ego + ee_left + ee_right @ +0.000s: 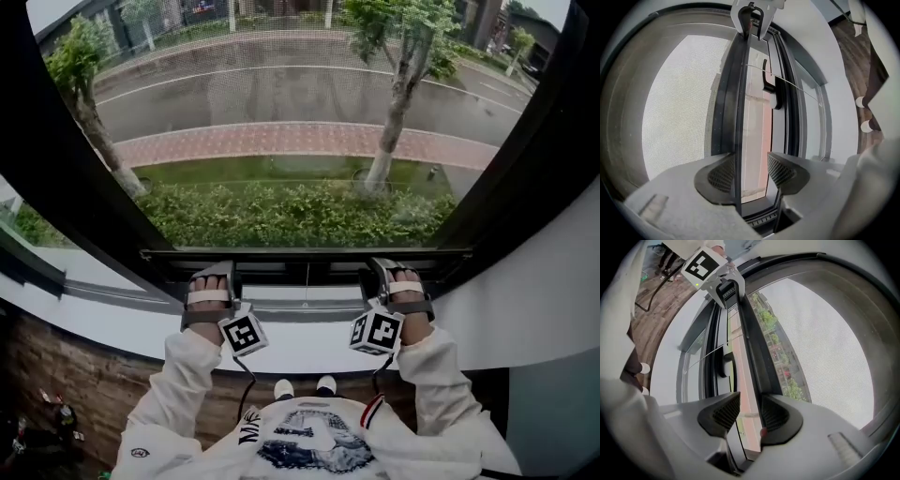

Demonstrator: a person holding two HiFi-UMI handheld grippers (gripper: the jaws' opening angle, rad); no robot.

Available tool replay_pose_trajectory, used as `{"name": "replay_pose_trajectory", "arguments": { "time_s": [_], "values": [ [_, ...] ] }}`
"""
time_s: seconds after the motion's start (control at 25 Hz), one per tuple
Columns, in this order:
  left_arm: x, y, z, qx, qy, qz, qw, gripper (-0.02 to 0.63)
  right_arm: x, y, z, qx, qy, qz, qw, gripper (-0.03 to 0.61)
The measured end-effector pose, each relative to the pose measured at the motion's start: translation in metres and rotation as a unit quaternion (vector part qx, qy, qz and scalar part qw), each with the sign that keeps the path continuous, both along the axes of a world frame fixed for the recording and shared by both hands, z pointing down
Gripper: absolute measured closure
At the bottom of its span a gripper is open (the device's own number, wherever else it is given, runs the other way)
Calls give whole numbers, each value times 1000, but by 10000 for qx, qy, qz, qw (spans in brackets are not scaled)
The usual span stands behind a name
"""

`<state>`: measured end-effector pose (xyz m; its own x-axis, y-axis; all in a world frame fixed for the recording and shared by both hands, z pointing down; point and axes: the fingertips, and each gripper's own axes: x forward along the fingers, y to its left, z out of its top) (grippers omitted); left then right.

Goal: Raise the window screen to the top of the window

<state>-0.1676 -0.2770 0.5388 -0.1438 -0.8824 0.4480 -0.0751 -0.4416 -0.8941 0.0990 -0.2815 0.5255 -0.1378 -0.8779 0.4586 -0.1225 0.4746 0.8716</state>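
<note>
The window screen's mesh (281,94) covers the opening, and its dark bottom bar (305,253) lies level just above the sill. My left gripper (214,278) and right gripper (398,274) reach up to that bar, one at each side of its middle. In the left gripper view the bar (733,93) runs between the jaws of the left gripper (751,172); it lies against the left pad, with a gap to the right pad. In the right gripper view the bar (752,343) lies against the right pad of the right gripper (751,414), and the left pad stands apart. Both grippers are open.
Below the grippers runs the white sill (300,352). Thick dark window frame members (84,187) slant up on both sides. A thin cord (307,281) hangs from the bar's middle. A window handle (771,89) sits on the inner frame. Wooden floor (56,375) lies below.
</note>
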Motion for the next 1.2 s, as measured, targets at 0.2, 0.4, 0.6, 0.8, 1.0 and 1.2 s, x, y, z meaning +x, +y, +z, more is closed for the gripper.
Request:
{"name": "replay_pose_trajectory", "arguments": {
  "time_s": [0.2,0.4,0.6,0.8,1.0,1.2],
  "values": [
    [4,-3,-6,73,9,34,10000,408,3,-2,-9,119,-72,63,9999,436],
    [4,3,-13,60,117,44,9999,408,0,3,-20,216,-136,81,9996,440],
    [-5,4,-45,248,-37,52,9997,408,-6,5,-52,445,-192,73,9988,445],
    [-7,3,-59,364,-97,70,9993,408,-7,5,-66,563,-225,97,9981,454],
    [1,4,-74,407,-51,59,9991,408,0,4,-82,715,-257,99,9971,453],
    [-6,-1,-87,565,-129,87,9983,408,-6,0,-94,871,-292,109,9957,453]
  ]
}}
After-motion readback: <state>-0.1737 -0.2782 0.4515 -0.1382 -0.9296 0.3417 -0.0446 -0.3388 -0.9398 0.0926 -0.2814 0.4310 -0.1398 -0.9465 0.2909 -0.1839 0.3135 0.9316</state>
